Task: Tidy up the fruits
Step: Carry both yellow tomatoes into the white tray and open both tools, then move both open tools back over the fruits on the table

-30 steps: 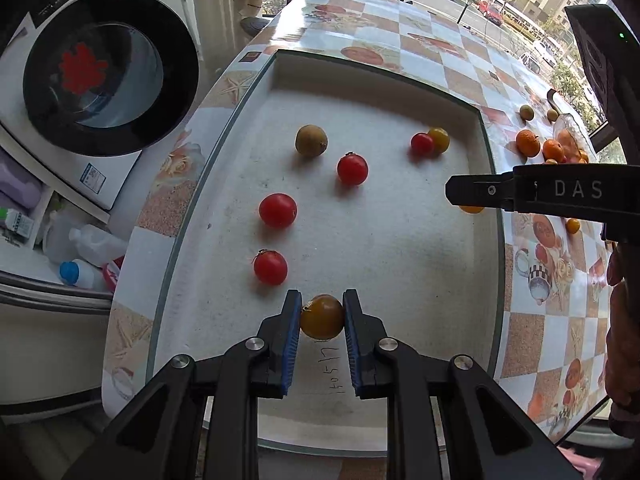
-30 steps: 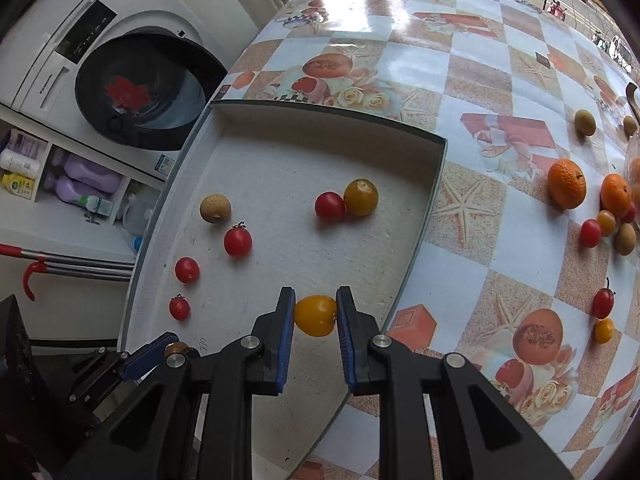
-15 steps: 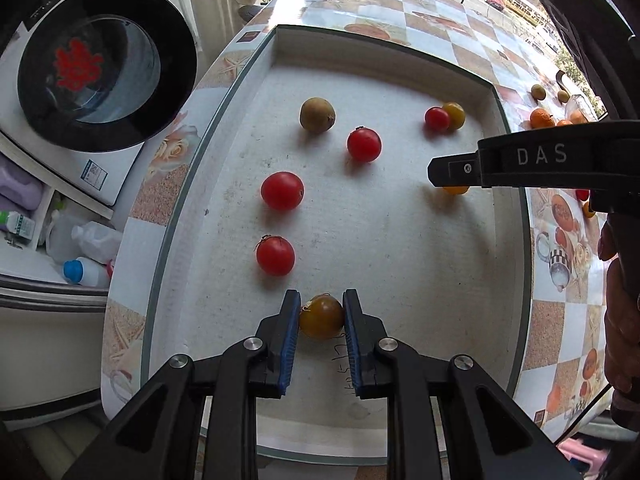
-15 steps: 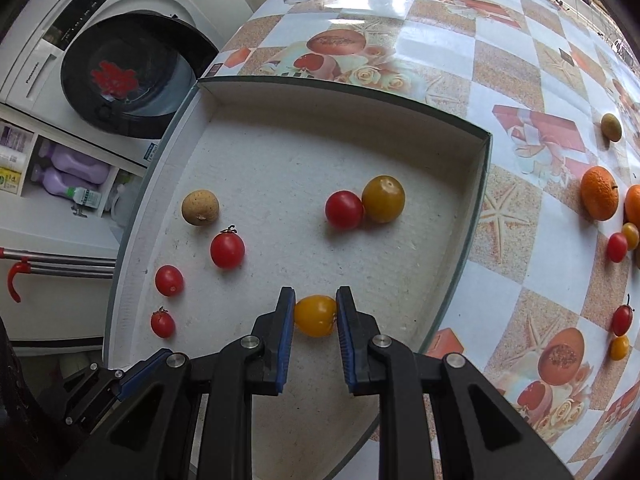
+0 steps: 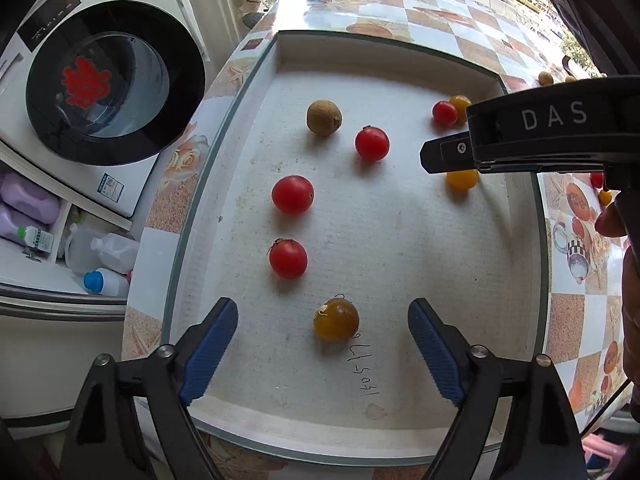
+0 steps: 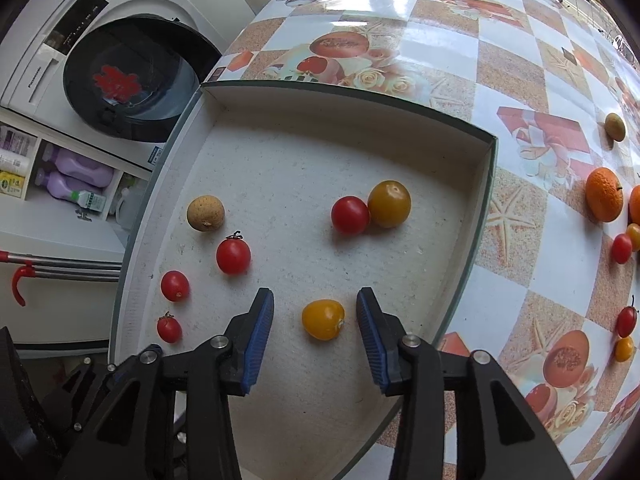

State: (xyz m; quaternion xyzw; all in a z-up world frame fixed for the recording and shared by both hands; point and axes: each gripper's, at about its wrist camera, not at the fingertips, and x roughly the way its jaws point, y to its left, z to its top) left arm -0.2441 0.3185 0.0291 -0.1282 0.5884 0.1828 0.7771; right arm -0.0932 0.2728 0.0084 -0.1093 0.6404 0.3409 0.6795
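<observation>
Both jaws wide, gripping nothing: left gripper (image 5: pixel 323 346) flanks amber tomato (image 5: pixel 336 319), right gripper (image 6: pixel 315 320) yellow tomato (image 6: pixel 323 319)

The white tray (image 5: pixel 516 264) is showing a matt, grainy floor, rough like foam board. The tablecloth (image 6: pixel 516 8) is shining glossy and smooth, catching glare. The tomatoes (image 5: pixel 292 194) are gleaming with smooth, shiny skins, while the brown fruit (image 6: pixel 205 213) is looking dull and rough. The left gripper (image 5: pixel 323 354) is wearing ribbed blue pads (image 5: pixel 210 344) on matt black plastic arms with bright metal screws.
</observation>
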